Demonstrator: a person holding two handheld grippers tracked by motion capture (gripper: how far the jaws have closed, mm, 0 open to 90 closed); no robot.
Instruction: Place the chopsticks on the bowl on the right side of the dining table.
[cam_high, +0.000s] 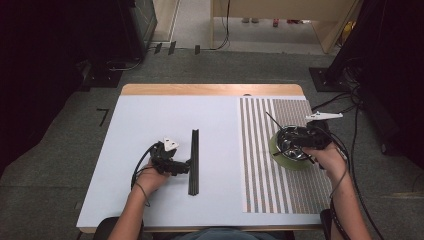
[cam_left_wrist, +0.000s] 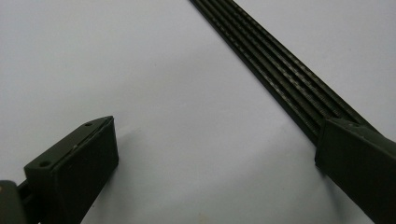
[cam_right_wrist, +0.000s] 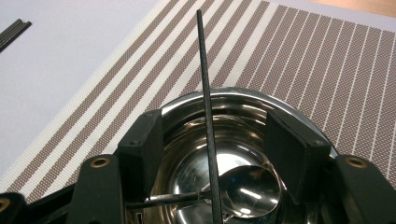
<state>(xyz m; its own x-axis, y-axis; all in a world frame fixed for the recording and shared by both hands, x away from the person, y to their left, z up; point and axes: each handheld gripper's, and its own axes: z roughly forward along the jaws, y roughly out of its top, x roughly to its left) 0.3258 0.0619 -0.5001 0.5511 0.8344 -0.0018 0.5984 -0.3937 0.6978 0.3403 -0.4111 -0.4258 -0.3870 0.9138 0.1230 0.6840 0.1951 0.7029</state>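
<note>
High view, surface: we log a white table (cam_high: 150, 125) with a brown-and-white striped woven placemat (cam_high: 265, 165) on its right half.
High view, left gripper: left gripper (cam_high: 186, 166) sits lower centre-left of the frame, at the side of a bundle of thin black sticks (cam_high: 194, 150) that lies flat and runs up the frame.
High view, right gripper: right gripper (cam_high: 295, 141) hovers centre-right, over a shiny steel bowl with a green outer wall (cam_high: 290, 161) standing on the placemat.
Left gripper view, jaws: we see them spread wide, nothing held between them; the lower-right jaw rests against the bundle of thin black sticks (cam_left_wrist: 275, 70), the lower-left jaw stands apart on bare table.
Right gripper view, jaws: parted, one either side of a single thin black stick (cam_right_wrist: 208, 116); we see a gap on both sides, so it isn't pinched.
Right gripper view, contents: the single stick stands leaning in the bowl (cam_right_wrist: 243, 100), its tip reaching the upper centre of the frame; a steel spoon (cam_right_wrist: 243, 189) lies in the bottom.
Step in hand, our judgement: sticks seem to go one by one from the bundle into the bowl; the right side looks finished with its stick, the left is lining up for another.
Next move, our judgement: the left jaws need to straddle one stick and close on it, without dragging the others.
</note>
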